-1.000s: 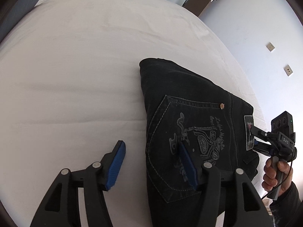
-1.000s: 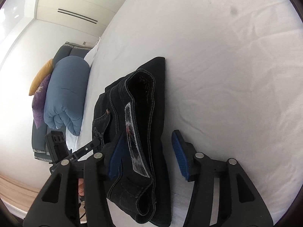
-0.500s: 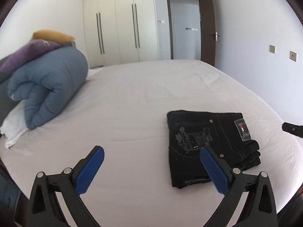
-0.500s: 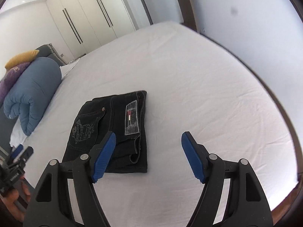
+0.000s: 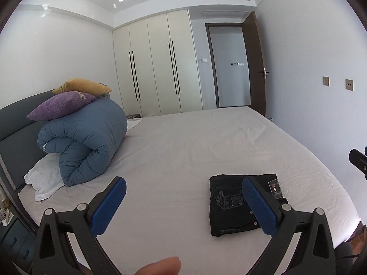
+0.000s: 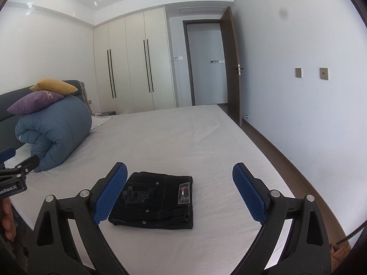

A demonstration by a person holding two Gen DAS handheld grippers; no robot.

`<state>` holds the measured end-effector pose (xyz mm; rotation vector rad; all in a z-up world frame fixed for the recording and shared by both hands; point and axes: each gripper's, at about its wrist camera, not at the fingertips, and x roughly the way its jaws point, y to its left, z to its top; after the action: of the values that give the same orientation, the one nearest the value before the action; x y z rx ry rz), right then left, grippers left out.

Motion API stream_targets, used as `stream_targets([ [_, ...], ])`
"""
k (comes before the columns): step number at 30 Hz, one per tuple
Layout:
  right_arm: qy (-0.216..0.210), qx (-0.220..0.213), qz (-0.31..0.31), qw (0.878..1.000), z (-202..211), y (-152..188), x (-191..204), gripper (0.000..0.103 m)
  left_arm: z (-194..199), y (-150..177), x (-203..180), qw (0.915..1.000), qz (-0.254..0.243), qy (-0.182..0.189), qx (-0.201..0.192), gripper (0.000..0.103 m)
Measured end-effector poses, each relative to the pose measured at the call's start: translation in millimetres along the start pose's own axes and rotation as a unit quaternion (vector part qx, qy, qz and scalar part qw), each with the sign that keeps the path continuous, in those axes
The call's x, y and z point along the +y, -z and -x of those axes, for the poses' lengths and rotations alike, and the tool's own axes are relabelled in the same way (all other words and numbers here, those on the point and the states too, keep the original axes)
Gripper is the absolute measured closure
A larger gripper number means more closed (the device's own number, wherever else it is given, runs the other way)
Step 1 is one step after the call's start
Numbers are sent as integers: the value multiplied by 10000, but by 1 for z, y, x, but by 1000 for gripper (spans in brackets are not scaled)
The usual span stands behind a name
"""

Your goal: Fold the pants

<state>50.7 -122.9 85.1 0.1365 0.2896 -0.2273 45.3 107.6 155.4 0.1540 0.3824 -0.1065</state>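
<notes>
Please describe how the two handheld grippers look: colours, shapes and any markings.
Both the left gripper and the right gripper have black triangular frames with cut-outs and silver bolts, and their fingers carry ribbed blue pads. White lettering marks the left gripper's body.

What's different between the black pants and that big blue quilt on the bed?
The black pants are folded into a flat, low rectangle near the foot of the bed; the blue quilt is rolled into a tall, puffy bundle by the headboard. The quilt carries two cushions, purple and yellow; the pants have nothing on top. The pants show stitching and a label; the quilt is plain. Both rest on the white sheet, untouched.
</notes>
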Motion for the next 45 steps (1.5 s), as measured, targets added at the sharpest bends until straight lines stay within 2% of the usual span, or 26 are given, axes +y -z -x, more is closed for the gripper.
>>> stream_targets([
  [2,117,85,-59,9999,10,-9,4,8,-6,-2,-3,9996,44,10,291,0],
  [5,21,308,-40,9995,20,-20,11,7,-19,4,-10,9967,193,314,719,0],
  [8,300,738,208,9966,18,-22,21,7,-35,15,-20,9918,262,479,1154,0],
  [13,385,1357,42,9900,5,-10,24,7,-45,29,-30,9868,243,482,1527,0],
  [18,425,1696,-3,9846,-13,7,24,7,-54,37,-31,9818,315,518,1801,0],
  [45,263,2028,121,9788,-43,23,29,7,-68,49,-37,9759,264,525,2099,0],
])
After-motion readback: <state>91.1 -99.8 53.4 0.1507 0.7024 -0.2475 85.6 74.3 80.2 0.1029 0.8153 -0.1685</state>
